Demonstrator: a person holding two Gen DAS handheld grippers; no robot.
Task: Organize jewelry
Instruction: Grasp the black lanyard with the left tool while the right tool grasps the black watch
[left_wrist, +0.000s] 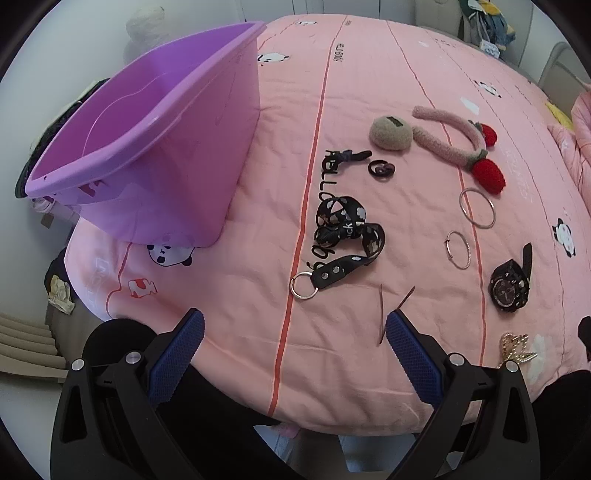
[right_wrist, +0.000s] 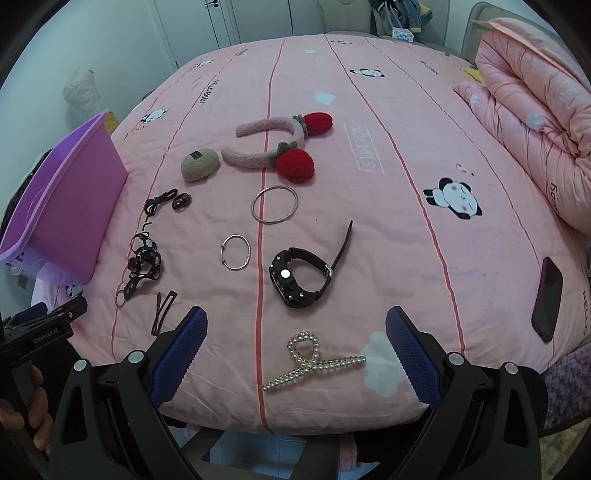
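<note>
While nothing sits between either pair of blue pads, both held spread wide: left gripper (left_wrist: 295, 328) low over the near edge of the bed (left_wrist: 369, 74), right gripper (right_wrist: 295, 326) likewise over the same pink panda-print cover, empty.

Just ahead of the left gripper, a thin brown hair clip (left_wrist: 388, 314), its two prongs splayed, one end close beside the right-hand pad. Beyond that, a black patterned strap (left_wrist: 351, 236) with a metal key ring (left_wrist: 303, 285), lying across the printed lettering. Farther out, a small dark ring-shaped clip (left_wrist: 381, 170) and a beige fuzzy pouch (left_wrist: 390, 133). Off to the left, tilted on the cover, a purple plastic bin (left_wrist: 147, 147), its inside bare as far as visible.

Directly between the right gripper's pads and a little ahead, a pearl claw clip (right_wrist: 310, 362), flat on the cover. Past it, a black wristwatch (right_wrist: 299, 277) on its side, strap end trailing up to the right. Left of the watch, a small silver hoop (right_wrist: 235, 252); beyond, a larger silver bangle (right_wrist: 274, 204), apart from the hoop. Farther still, a pink fuzzy headband (right_wrist: 273, 144) with two red strawberry pompoms. At the far right near the bed's edge, a dark phone (right_wrist: 547, 299), well apart from the jewelry; behind it, a rolled pink quilt (right_wrist: 535, 110). At the lower left of the right wrist view, a hand (right_wrist: 33, 402) around the other gripper's handle.
</note>
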